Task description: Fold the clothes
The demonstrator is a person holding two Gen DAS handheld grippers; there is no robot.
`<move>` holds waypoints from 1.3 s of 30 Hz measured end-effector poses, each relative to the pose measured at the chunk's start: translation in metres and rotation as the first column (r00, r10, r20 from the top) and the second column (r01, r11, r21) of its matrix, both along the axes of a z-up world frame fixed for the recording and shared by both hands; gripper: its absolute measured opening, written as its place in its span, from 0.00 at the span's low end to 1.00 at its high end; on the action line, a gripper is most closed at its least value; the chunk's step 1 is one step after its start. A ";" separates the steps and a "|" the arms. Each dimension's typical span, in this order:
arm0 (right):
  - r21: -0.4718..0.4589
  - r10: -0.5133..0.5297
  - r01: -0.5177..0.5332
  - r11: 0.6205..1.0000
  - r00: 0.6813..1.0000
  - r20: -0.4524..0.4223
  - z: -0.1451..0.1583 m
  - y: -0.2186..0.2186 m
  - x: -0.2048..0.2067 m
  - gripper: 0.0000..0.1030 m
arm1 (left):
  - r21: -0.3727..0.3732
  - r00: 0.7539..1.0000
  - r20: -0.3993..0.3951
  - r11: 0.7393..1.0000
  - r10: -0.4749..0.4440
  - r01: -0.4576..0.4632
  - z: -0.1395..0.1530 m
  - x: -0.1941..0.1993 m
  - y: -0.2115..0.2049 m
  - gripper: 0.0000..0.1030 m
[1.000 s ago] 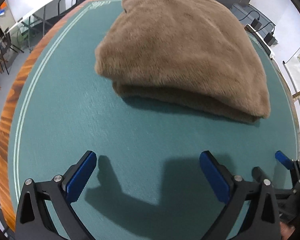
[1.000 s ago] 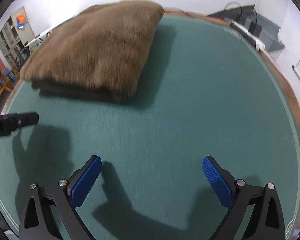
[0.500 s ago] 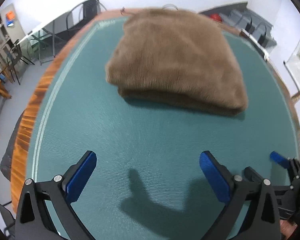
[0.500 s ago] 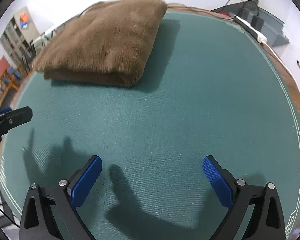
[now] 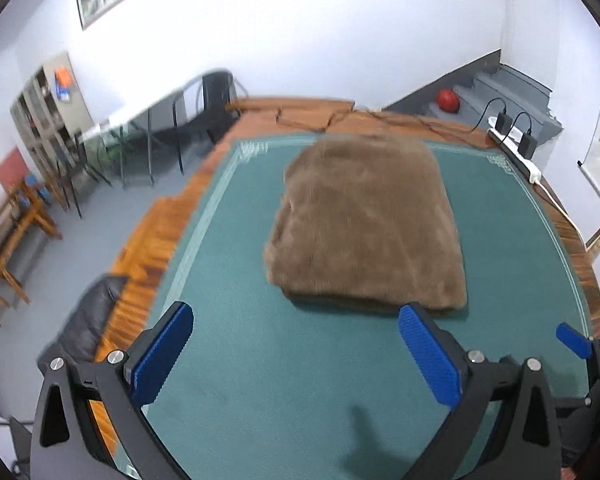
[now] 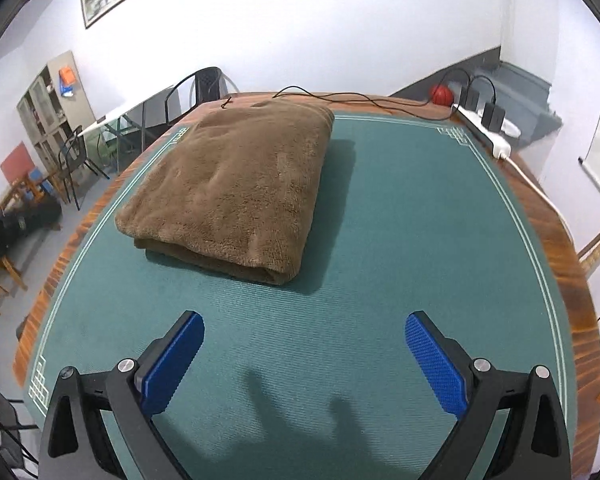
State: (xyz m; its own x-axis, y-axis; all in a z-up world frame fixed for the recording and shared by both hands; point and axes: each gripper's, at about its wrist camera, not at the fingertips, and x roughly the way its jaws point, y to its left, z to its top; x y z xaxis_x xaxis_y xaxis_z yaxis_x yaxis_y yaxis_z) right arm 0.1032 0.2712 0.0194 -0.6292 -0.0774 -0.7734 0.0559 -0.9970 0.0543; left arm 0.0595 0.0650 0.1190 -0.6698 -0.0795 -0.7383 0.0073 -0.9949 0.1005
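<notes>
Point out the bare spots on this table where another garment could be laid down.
Widest free patch: green mat right of the folded brown garment, out to the wooden rim. The near strip between the garment and both open hand-held grippers is bare too. The far right edge is crowded with a power strip and cables.

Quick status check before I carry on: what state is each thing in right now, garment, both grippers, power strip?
Brown fleece garment: folded into a layered stack, lying flat on the green mat, untouched.
Left gripper: open, empty, short of the garment.
Right gripper: open, empty, above bare mat.
Power strip: two black adapters plugged in, on the table's far edge.
</notes>
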 end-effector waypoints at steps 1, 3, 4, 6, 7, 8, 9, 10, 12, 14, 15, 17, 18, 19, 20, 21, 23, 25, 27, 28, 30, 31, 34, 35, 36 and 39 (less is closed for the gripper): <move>0.001 0.003 -0.003 1.000 1.000 0.000 -0.002 -0.002 -0.001 0.99 | 0.000 1.000 -0.012 1.000 -0.006 0.006 0.006 -0.001 0.000 1.00; -0.008 0.003 -0.003 1.000 1.000 -0.003 0.004 -0.006 0.001 0.99 | 0.017 0.999 -0.030 1.000 -0.018 0.018 0.018 -0.003 0.000 1.00; -0.012 0.002 -0.002 1.000 1.000 -0.004 0.007 -0.009 0.002 0.99 | 0.043 0.999 -0.030 0.999 -0.024 0.025 0.022 -0.005 -0.002 1.00; -0.020 0.001 -0.001 1.000 1.000 -0.014 0.011 -0.005 0.002 0.99 | 0.084 0.999 -0.029 0.996 -0.020 0.023 0.028 -0.008 -0.007 1.00; -0.027 -0.001 0.000 1.000 1.000 -0.020 0.015 -0.005 0.002 0.99 | 0.103 0.999 -0.032 0.995 -0.016 0.019 0.030 -0.009 -0.010 1.00; -0.036 -0.003 0.003 0.999 1.000 -0.027 0.018 -0.004 0.002 0.99 | 0.094 0.999 -0.038 0.995 -0.012 0.016 0.032 -0.010 -0.010 1.00; -0.045 -0.006 0.005 0.999 0.999 -0.034 0.022 -0.003 0.001 0.99 | 0.083 0.999 -0.044 0.997 -0.009 0.013 0.033 -0.011 -0.011 1.00; -0.054 -0.012 0.009 0.999 0.999 -0.045 0.026 -0.002 0.001 0.99 | 0.071 0.999 -0.050 0.997 -0.006 0.010 0.034 -0.012 -0.012 1.00; -0.062 -0.020 0.015 0.998 0.997 -0.071 0.036 -0.001 0.002 0.99 | 0.064 0.998 -0.059 0.998 -0.004 0.007 0.037 -0.014 -0.013 1.00; -0.065 -0.021 0.015 0.998 0.995 -0.096 0.045 -0.001 0.002 0.99 | 0.073 0.998 -0.064 0.997 -0.005 0.010 0.041 -0.016 -0.015 1.00; -0.065 -0.020 0.014 0.998 0.994 -0.103 0.048 -0.002 0.002 0.99 | 0.076 0.998 -0.066 0.997 -0.007 0.012 0.042 -0.016 -0.015 1.00; -0.065 -0.019 0.011 0.998 0.993 -0.117 0.052 -0.004 0.000 0.99 | 0.083 0.998 -0.069 0.996 -0.011 0.017 0.045 -0.017 -0.014 1.00; -0.067 -0.017 0.010 0.998 0.993 -0.114 0.052 -0.004 -0.001 0.99 | 0.086 0.997 -0.070 0.996 -0.013 0.019 0.046 -0.018 -0.014 1.00; -0.070 -0.016 0.008 0.998 0.994 -0.111 0.052 -0.005 -0.003 0.99 | 0.089 0.997 -0.072 0.996 -0.015 0.021 0.047 -0.018 -0.014 1.00; -0.072 -0.014 0.006 0.997 0.994 -0.108 0.052 -0.006 -0.005 0.99 | 0.086 0.997 -0.073 0.996 -0.019 0.026 0.048 -0.019 -0.013 1.00; -0.070 -0.016 0.008 0.997 0.994 -0.107 0.052 -0.007 -0.005 0.99 | 0.084 0.997 -0.073 0.996 -0.026 0.032 0.048 -0.019 -0.012 1.00; -0.068 -0.015 0.008 0.998 0.994 -0.107 0.052 -0.009 -0.006 0.99 | 0.088 0.997 -0.070 0.995 -0.033 0.039 0.049 -0.020 -0.012 1.00; -0.066 -0.012 0.005 0.998 0.994 -0.108 0.053 -0.011 -0.007 0.99 | 0.108 0.997 -0.066 0.993 -0.036 0.043 0.050 -0.022 -0.013 1.00; -0.061 -0.010 0.003 0.998 0.993 -0.114 0.055 -0.012 -0.007 0.99 | 0.126 0.997 -0.061 0.991 -0.038 0.046 0.050 -0.024 -0.014 1.00; -0.059 -0.009 0.002 0.998 0.993 -0.117 0.056 -0.013 -0.007 0.99 | 0.130 0.997 -0.060 0.990 -0.039 0.047 0.051 -0.025 -0.014 1.00; -0.056 -0.010 0.003 0.998 0.992 -0.128 0.060 -0.014 -0.008 0.99 | 0.139 0.997 -0.059 0.989 -0.042 0.050 0.051 -0.027 -0.014 1.00; -0.055 -0.011 0.003 0.998 0.991 -0.134 0.062 -0.014 -0.008 0.99 | 0.141 0.997 -0.059 0.989 -0.043 0.051 0.052 -0.027 -0.014 1.00; -0.053 -0.013 0.005 0.999 0.988 -0.152 0.068 -0.014 -0.009 0.99 | 0.145 0.997 -0.063 0.988 -0.045 0.054 0.054 -0.029 -0.014 1.00; -0.052 -0.014 0.006 0.999 0.987 -0.158 0.070 -0.014 -0.010 0.99 | 0.144 0.997 -0.064 0.988 -0.046 0.055 0.054 -0.029 -0.014 1.00; -0.051 -0.013 0.005 0.999 0.987 -0.161 0.072 -0.014 -0.011 0.99 | 0.143 0.997 -0.065 0.988 -0.047 0.056 0.054 -0.030 -0.013 1.00; -0.050 -0.009 0.001 0.999 0.987 -0.160 0.071 -0.016 -0.013 0.99 | 0.145 0.997 -0.062 0.988 -0.052 0.061 0.055 -0.032 -0.013 1.00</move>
